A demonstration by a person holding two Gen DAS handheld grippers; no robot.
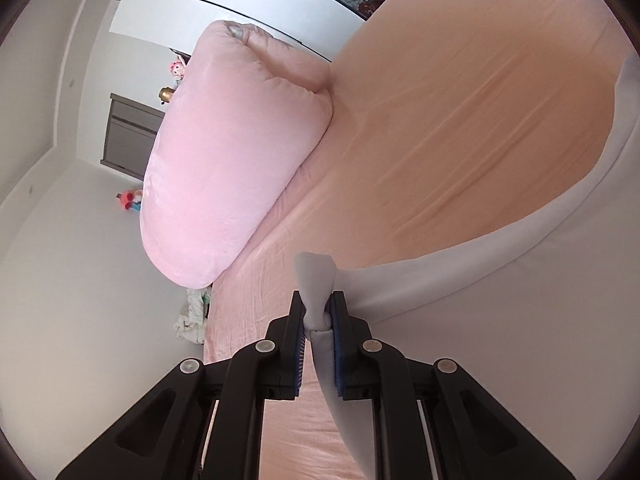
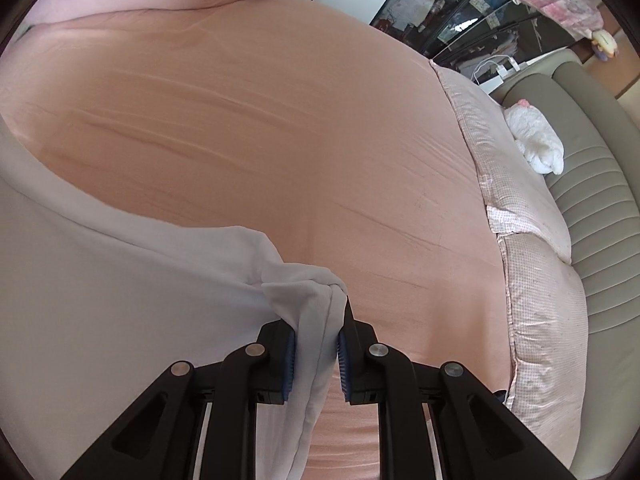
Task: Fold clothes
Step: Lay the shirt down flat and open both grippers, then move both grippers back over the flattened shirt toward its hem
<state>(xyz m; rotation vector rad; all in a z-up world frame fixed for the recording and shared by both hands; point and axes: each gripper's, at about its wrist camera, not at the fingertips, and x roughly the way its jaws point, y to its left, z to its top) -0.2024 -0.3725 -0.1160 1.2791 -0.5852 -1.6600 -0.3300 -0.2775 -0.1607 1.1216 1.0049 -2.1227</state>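
Observation:
A white garment (image 1: 500, 320) hangs stretched between my two grippers above a bed with a peach sheet (image 1: 460, 120). My left gripper (image 1: 318, 308) is shut on one bunched corner of the garment; a tuft of cloth sticks out past the fingertips. In the right wrist view the same white garment (image 2: 100, 280) spreads to the left. My right gripper (image 2: 320, 320) is shut on its other corner, with folds of cloth pinched between the blue pads (image 2: 289, 360).
A thick pink folded duvet (image 1: 232, 160) lies at the far end of the bed. A checked pink pillow (image 2: 532, 280) and a grey padded headboard (image 2: 600, 220) with a white plush toy (image 2: 536, 140) are on the right. A grey cabinet (image 1: 128, 136) stands by the wall.

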